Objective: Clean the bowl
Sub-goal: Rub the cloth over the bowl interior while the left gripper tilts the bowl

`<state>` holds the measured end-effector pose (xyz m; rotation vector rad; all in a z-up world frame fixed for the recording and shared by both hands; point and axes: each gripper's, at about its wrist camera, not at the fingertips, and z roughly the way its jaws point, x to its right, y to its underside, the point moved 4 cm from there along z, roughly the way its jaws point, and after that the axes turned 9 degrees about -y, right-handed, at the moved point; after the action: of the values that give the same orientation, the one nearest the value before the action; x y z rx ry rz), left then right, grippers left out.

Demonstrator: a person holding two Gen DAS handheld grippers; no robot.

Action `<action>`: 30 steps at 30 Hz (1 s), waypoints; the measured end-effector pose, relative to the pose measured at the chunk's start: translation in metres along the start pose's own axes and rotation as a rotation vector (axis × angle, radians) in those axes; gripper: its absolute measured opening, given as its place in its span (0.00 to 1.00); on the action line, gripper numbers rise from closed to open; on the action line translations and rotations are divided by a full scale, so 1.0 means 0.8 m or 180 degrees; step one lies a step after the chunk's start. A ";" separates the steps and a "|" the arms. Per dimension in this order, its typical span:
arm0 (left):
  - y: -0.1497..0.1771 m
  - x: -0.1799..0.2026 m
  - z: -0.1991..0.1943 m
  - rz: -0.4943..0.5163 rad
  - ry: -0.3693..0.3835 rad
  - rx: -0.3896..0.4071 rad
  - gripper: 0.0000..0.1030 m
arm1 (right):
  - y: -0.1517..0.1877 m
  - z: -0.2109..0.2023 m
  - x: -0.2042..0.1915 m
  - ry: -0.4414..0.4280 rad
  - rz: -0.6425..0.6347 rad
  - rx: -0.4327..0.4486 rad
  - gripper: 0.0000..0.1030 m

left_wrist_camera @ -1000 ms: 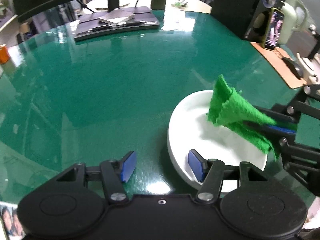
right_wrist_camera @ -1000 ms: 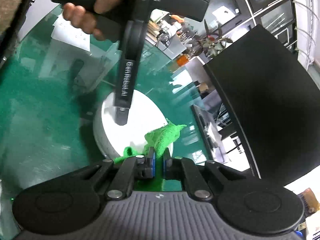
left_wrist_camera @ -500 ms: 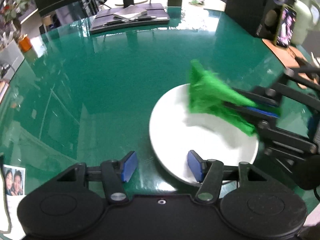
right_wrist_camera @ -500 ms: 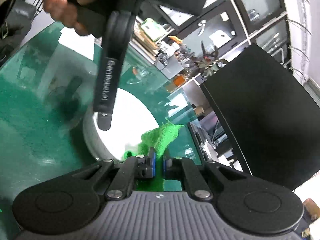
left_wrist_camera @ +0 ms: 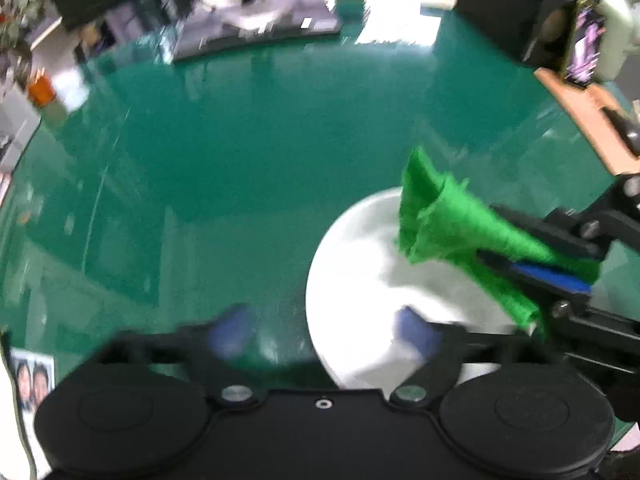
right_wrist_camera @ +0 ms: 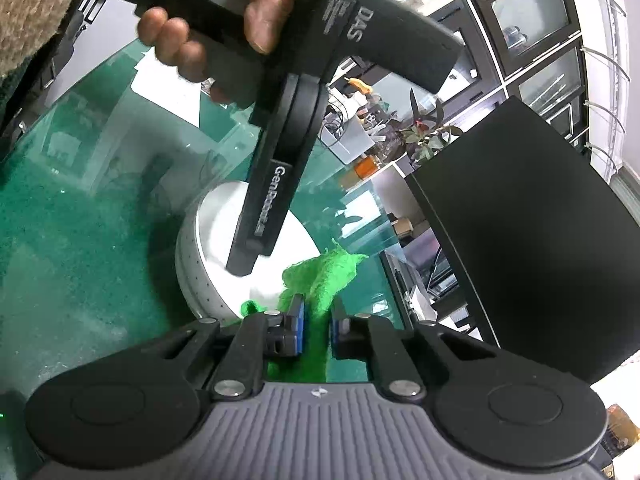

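White bowl sits on green glass table. Left claw, jaws just opened wide, straddles its rim, released. Right claw pinches green cloth above bowl.

Office: monitor, keyboard, glass desk.

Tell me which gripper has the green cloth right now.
The right gripper: the green cloth sits between its jaws over the white bowl. The left gripper is wide open, straddling the bowl's rim.
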<state>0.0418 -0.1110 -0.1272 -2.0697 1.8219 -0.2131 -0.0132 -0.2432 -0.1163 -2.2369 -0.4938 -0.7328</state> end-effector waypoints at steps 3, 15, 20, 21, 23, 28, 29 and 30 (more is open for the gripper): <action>0.004 -0.003 0.002 -0.0131 0.0093 -0.0026 1.00 | -0.002 0.003 -0.001 0.0016 0.0025 0.0018 0.11; -0.007 -0.010 0.012 -0.0373 0.0088 0.0007 1.00 | 0.012 -0.005 -0.013 -0.0034 -0.0039 0.0120 0.11; -0.012 -0.009 0.013 -0.0366 0.0085 -0.0104 1.00 | 0.016 -0.003 -0.008 -0.0076 -0.0068 0.0177 0.11; -0.016 -0.008 0.014 -0.0296 0.0105 -0.0155 1.00 | 0.017 -0.002 -0.007 -0.0079 -0.0069 0.0188 0.11; -0.018 -0.009 0.014 -0.0244 0.0089 -0.0152 0.98 | 0.020 0.000 -0.004 -0.0060 -0.0079 0.0193 0.11; -0.025 -0.023 0.002 -0.0512 0.0344 -0.0063 0.24 | 0.030 0.005 0.006 0.0016 -0.0108 0.0214 0.11; -0.027 -0.025 0.002 -0.0545 0.0402 -0.0074 0.24 | 0.030 0.004 0.006 0.0020 -0.0114 0.0221 0.11; -0.028 -0.025 0.002 -0.0544 0.0417 -0.0080 0.24 | 0.031 0.004 0.006 0.0025 -0.0135 0.0231 0.11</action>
<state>0.0601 -0.0892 -0.1177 -2.2790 1.7276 -0.3814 0.0047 -0.2571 -0.1280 -2.1612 -0.5568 -0.7334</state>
